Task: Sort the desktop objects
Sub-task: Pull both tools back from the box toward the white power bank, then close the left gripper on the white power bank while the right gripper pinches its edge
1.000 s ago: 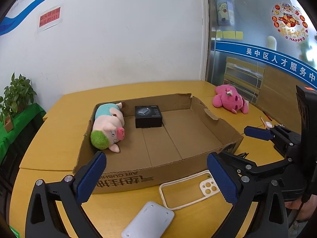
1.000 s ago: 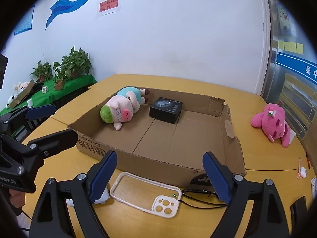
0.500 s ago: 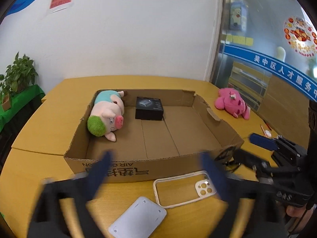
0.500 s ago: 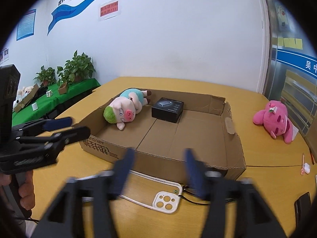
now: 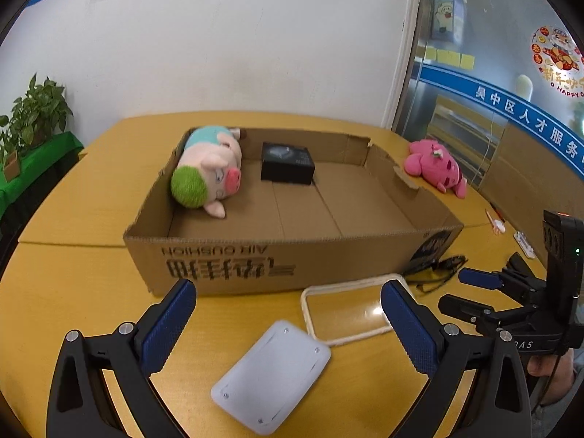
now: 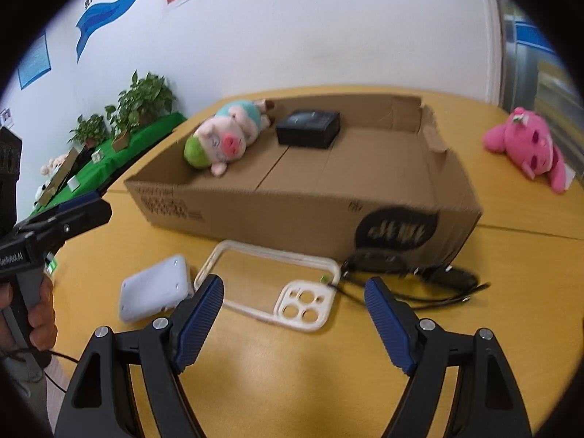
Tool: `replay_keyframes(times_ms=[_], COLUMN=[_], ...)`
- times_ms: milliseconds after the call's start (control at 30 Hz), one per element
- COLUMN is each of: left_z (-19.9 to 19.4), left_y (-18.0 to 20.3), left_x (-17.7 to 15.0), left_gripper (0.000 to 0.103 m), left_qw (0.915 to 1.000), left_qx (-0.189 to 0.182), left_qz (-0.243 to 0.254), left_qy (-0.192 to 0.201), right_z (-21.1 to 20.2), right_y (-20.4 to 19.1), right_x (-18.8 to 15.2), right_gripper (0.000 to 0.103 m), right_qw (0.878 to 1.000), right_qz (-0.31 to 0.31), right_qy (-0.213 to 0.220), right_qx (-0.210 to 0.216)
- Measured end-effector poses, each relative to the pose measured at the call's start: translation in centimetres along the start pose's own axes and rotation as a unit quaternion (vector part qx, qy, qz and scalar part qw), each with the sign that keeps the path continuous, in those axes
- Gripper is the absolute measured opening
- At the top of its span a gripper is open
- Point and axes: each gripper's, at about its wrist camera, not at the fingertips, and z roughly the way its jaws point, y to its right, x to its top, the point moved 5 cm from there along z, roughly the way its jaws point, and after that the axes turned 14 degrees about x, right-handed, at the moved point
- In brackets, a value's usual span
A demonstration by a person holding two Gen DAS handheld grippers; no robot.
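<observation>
Phone case (image 6: 277, 284) flat on table, right claw (image 6: 294, 301) open above.

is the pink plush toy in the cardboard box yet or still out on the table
Out. The pink plush toy lies on the yellow table past the right end wall of the cardboard box, which holds only the green-haired pig plush and a black box.

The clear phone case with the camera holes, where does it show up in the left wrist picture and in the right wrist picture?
Left wrist: the phone case lies low and right of centre, its camera end hidden behind the left gripper's right finger.
Right wrist: the case lies at centre, just beyond the open right gripper, camera holes showing.
Shared landmark: the cardboard box, directly behind the case in both.
</observation>
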Motion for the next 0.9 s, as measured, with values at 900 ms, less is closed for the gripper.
replay_keyframes(times_ms=[900], left_z=[4.8], left_y=[1.6], left_x=[-10.0], left_gripper=[0.073], left_qw=[0.9793], left_qx=[-0.015], left_qz=[0.108], left_qy=[-0.170], right_z=[5.4], right_y=[-2.6], right_x=[-3.8], right_gripper=[0.080], right_qw=[0.988], right_qz=[0.066], right_qy=[-0.090], right_qx=[0.105])
